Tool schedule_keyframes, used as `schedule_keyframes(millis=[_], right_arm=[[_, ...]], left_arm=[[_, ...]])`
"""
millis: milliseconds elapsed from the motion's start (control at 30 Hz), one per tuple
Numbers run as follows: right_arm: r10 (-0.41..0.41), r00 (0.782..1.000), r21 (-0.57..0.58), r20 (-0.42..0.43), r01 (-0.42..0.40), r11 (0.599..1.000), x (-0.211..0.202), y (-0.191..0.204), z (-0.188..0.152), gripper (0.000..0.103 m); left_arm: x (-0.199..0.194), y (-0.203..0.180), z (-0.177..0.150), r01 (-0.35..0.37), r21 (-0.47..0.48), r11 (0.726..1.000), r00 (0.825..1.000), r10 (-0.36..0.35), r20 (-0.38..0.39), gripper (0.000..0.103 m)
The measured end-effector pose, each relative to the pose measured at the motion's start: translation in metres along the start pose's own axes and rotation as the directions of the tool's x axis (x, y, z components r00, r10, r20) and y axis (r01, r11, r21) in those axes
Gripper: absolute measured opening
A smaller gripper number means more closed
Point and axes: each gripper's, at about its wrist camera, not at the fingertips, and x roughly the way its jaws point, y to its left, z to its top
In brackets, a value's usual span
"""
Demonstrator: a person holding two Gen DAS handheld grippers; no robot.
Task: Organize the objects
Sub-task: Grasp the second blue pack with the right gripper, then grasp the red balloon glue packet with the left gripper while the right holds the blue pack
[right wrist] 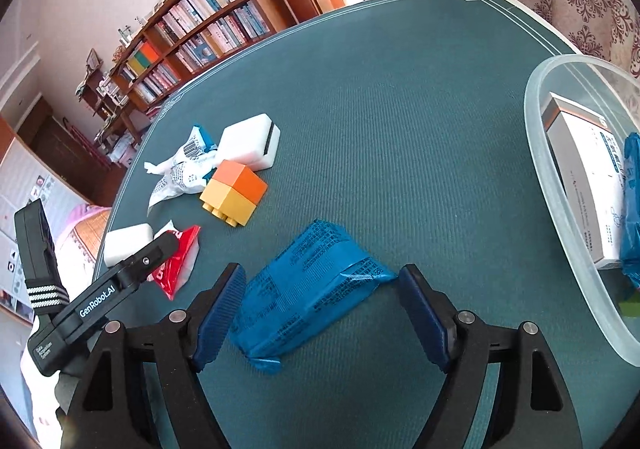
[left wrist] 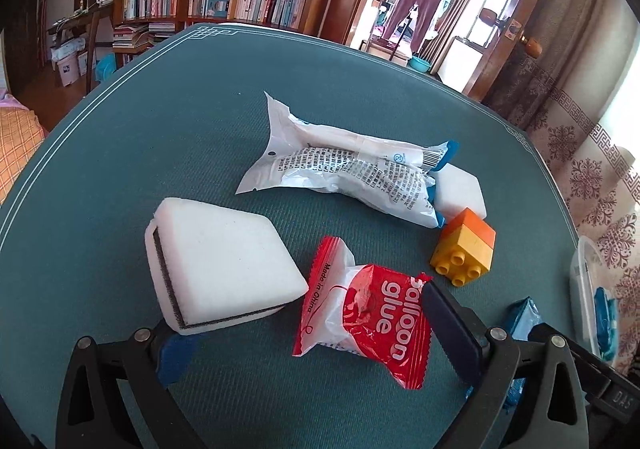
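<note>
Right wrist view: your right tongs stand open over the teal counter, and a blue foil packet lies flat between the two fingers. The packet's near left edge sits just beside the left finger, possibly touching it; its far right corner reaches the tip of the right finger. Neither pad presses on it. To the right of the blue packet stands a clear plastic bin that holds a white box and another blue wrapper. Beyond the packet, to its left, an orange and yellow toy block lies on its side, with a small white sponge and a crumpled white wrapper just behind it. Your left tongs' black body reaches in from the left, over a red packet.

Left wrist view: your left tongs are open too. The red balloon glue packet lies between the fingers, its right edge against the inner face of the right finger; the left finger stands apart from it. A large white sponge with a dark layer rests just left of the red packet, its near corner above the left finger. Beyond the red packet lie the white wrapper and the toy block.
</note>
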Motion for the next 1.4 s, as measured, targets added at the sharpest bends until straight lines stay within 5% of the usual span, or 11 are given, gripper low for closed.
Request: schedule_keyframes(millis=[267,667,967,1133,1400], right_arm=[[-0.132,0.989,-0.222,0.060,0.142,0.965,0.016,0.042,-0.010,0.080],[-0.154,0.985,-0.309,0.078,0.171,0.936,0.002,0.035,-0.032,0.079],[-0.137,0.988,-0.291,0.075,0.153,0.944,-0.008,0.031,-0.045,0.079],[-0.154,0.985,-0.265,0.084,0.170,0.949,-0.013,0.030,-0.046,0.079],[-0.193,0.978,-0.294,0.083,0.209,0.933,-0.006,0.037,-0.050,0.079]], left_arm=[[-0.001,-0.001,-0.002,0.024,0.016,1.000,1.000,-0.024,-0.007,0.102],[0.004,-0.030,-0.013,-0.019,0.188,0.982,1.000,0.020,-0.002,0.101],[0.001,-0.027,-0.015,-0.025,0.196,0.980,1.000,0.022,0.018,0.067],[-0.006,-0.027,-0.013,-0.015,0.193,0.981,0.999,0.007,0.044,0.058],[-0.007,-0.028,-0.014,0.007,0.202,0.979,0.999,-0.014,0.032,0.057]])
